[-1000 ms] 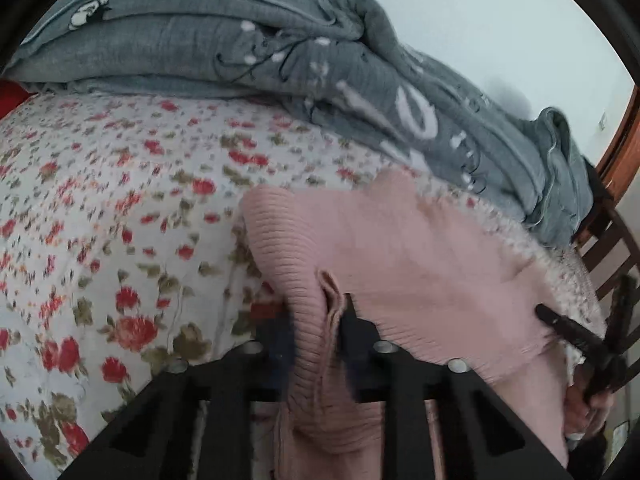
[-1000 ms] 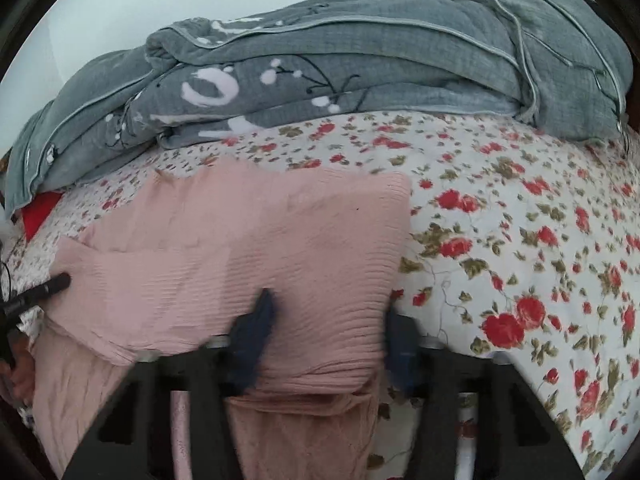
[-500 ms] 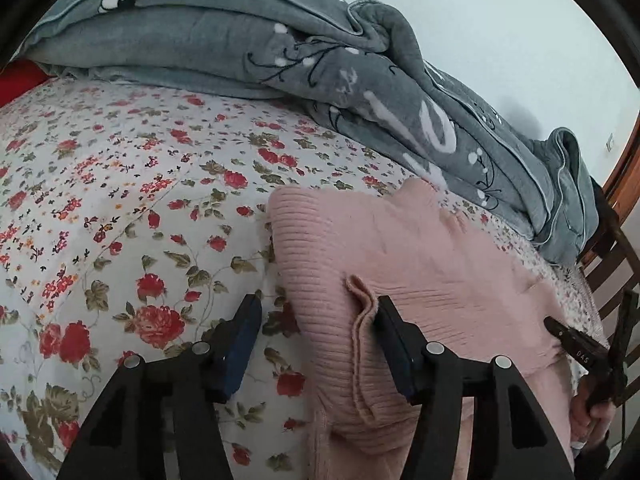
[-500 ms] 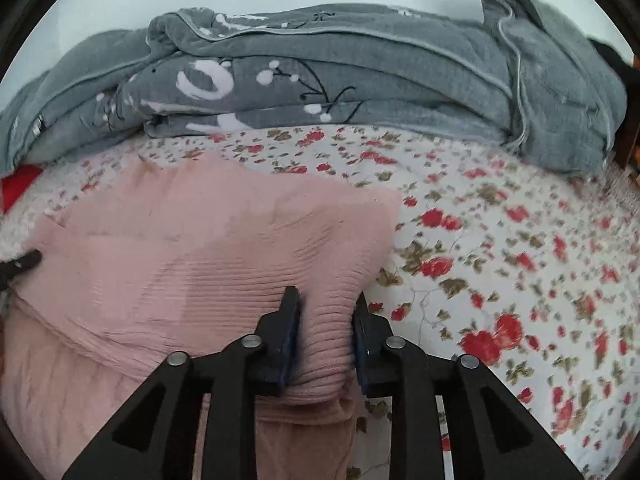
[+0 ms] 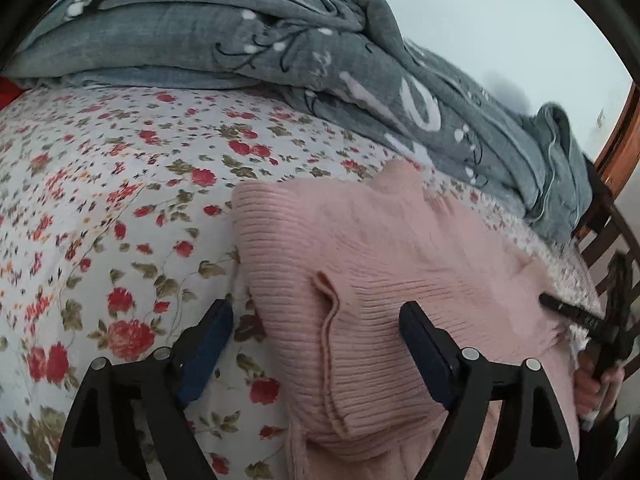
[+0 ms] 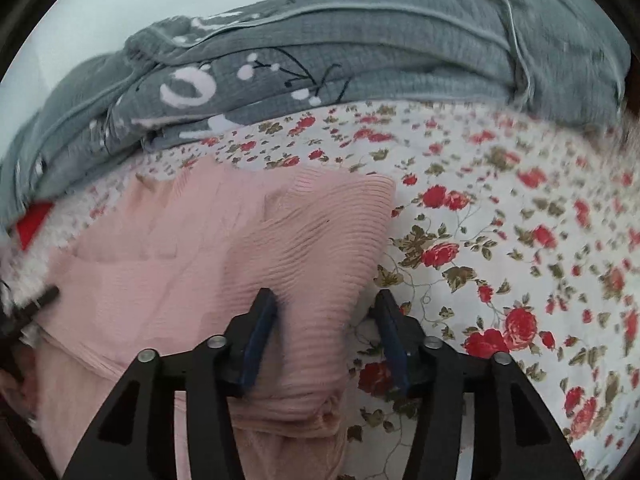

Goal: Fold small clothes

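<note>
Pink sweater [image 5: 400,264] folded on bed [image 5: 100,200], grey quilt [image 5: 280,52] at 12. My left gripper [image 5: 316,344] wide apart over near edge; right gripper [image 6: 324,328] apart, straddling fold. Advice: press fold flat, align edges, avoid dragging knit.

A bed [image 5: 120,208] covered in a white sheet with red roses carries everything. A folded pink knit sweater [image 5: 380,248] lies on it, with a rumpled grey quilt [image 5: 280,48] heaped behind; a red item [image 6: 34,222], possibly a pillow, shows at one edge.
</note>
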`<state>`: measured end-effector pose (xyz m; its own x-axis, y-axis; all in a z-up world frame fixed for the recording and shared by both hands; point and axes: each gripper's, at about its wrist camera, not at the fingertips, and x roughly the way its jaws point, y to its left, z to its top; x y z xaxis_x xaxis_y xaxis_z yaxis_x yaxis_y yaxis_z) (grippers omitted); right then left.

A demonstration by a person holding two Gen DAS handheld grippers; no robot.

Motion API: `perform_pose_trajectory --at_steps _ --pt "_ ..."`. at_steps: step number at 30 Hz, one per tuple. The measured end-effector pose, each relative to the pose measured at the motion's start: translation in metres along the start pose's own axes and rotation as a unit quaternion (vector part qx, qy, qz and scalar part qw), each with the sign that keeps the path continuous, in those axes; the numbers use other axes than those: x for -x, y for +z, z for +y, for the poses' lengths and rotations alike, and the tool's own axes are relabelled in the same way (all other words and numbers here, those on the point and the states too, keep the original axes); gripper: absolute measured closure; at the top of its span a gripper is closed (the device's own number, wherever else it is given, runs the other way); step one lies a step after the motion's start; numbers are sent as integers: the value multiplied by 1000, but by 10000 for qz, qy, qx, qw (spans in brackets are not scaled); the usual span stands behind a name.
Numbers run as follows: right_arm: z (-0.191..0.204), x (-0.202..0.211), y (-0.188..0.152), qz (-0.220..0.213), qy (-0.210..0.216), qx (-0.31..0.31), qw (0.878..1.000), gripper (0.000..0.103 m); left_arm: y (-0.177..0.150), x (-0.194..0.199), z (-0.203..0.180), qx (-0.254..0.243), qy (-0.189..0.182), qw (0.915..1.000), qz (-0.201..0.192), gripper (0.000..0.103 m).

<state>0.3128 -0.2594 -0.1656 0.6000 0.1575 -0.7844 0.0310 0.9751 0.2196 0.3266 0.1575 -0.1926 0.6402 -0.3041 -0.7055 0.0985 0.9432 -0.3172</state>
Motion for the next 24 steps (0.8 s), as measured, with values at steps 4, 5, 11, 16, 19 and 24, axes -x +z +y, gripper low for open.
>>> perform_pose_trajectory --at_steps 4,5,11,16,19,24 --pt "-2 -9 16 186 72 -13 9998 34 10 -7 0 50 95 9998 175 20" --pt "-1 -14 19 255 115 46 9996 33 12 -7 1 87 115 9997 174 26" --pt "10 -20 28 80 273 466 9985 88 32 -7 13 569 -351 9977 112 86" --pt "20 24 46 -827 423 602 9939 92 54 29 -27 -393 -371 9964 -650 86" --pt "26 29 56 -1086 321 758 9907 93 57 21 -40 -852 38 9941 -674 86" --pt "10 -32 44 -136 -99 585 9981 90 39 -20 -12 -438 485 9977 170 72"
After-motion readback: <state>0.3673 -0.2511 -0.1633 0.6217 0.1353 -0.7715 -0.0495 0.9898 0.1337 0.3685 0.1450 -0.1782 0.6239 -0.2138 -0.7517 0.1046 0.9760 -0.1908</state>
